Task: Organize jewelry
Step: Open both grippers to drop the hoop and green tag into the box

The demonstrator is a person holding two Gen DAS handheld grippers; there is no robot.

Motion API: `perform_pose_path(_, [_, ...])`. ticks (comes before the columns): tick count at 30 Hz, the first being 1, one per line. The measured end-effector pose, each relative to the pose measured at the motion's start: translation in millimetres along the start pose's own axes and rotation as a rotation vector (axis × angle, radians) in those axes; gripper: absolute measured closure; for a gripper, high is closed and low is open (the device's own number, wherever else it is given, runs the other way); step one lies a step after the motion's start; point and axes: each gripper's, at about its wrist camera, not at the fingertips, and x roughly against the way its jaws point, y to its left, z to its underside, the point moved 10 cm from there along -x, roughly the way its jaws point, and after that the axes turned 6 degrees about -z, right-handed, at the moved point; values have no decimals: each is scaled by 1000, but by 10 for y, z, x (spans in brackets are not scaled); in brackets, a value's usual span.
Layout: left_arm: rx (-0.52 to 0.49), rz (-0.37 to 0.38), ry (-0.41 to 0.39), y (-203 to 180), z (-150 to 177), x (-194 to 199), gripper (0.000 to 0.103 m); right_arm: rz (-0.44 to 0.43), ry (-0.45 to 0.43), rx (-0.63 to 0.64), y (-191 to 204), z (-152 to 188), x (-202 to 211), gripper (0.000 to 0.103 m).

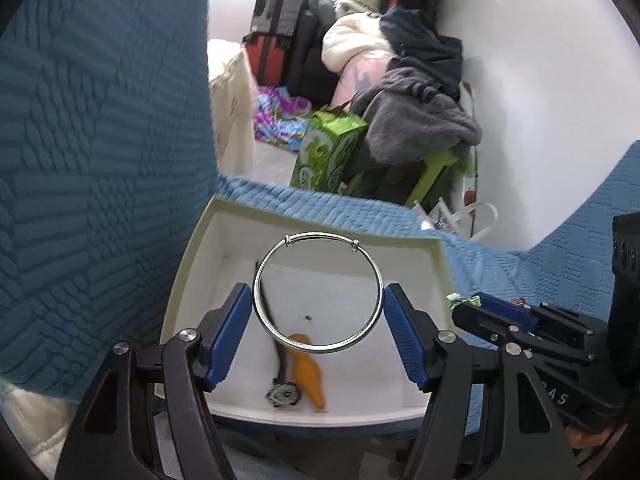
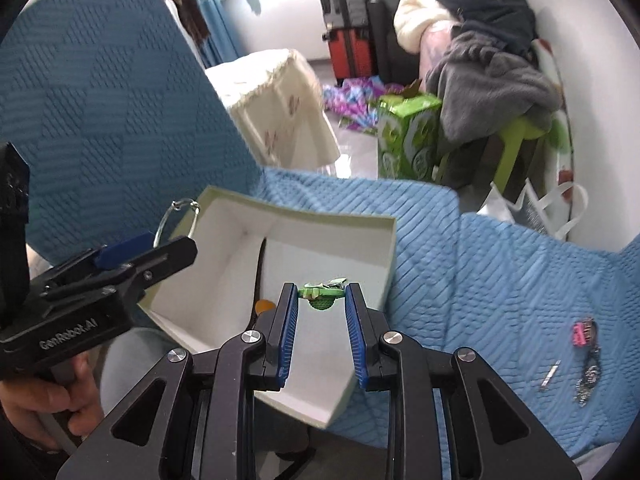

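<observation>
Clearly the step in hand is a double drop into the white box [image 1: 400, 244], which sits on the blue quilted cover [image 2: 480, 264] with its open side up. Starting at the left, the left gripper [image 1: 318, 308] is spread wide with the silver bangle [image 1: 318, 294] spanning the gap, one blue pad [image 1: 228, 334] pressing each side of the ring, so the ring is held by a light pinch across its width and hangs above the box floor. Below it in the box lie a dark-strapped watch [image 1: 280, 388] and an orange piece [image 1: 308, 372]. To do this well I would lower the bangle until it is near the floor, aim for the bare white patch to the right of the watch, and only then ease the pads apart, because a round, hard ring let go from high up is likely to bounce or roll toward the low wall. Moving right, the right gripper [image 2: 322, 296] is closed to a narrow gap on a small green ornament [image 2: 322, 298], pinched at the very fingertips above the box's near right part. That hold looks shallow, so I would keep it level, bring it down inside the rim and release gently. Farther right, on the cover and well apart from the box, a pink charm on a chain [image 2: 585, 354] and a small silver pin [image 2: 550, 375] wait to be collected.
</observation>
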Motion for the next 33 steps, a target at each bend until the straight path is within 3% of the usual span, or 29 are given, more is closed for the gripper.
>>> perform_pose_path(6, [14,-6,44,101,98,-206,35,-10,68,-3,26,125,-431,81])
perform_pose_path(18, [33,12,77,104,113,-273,34,10,117,-13,-40,157,-570,80])
perform_pose_path(20, [41,12,64,104,78,-207,33,9,115,-10,-45,132,-521,78])
perform_pose_path(23, [46,9,30,94,-7,-74,26,-6,90,-7,-21,66,-371,65])
perform_pose_path(33, [26,3,-104,-181,-311,622,26,-6,-54,31,8,-239,446,55])
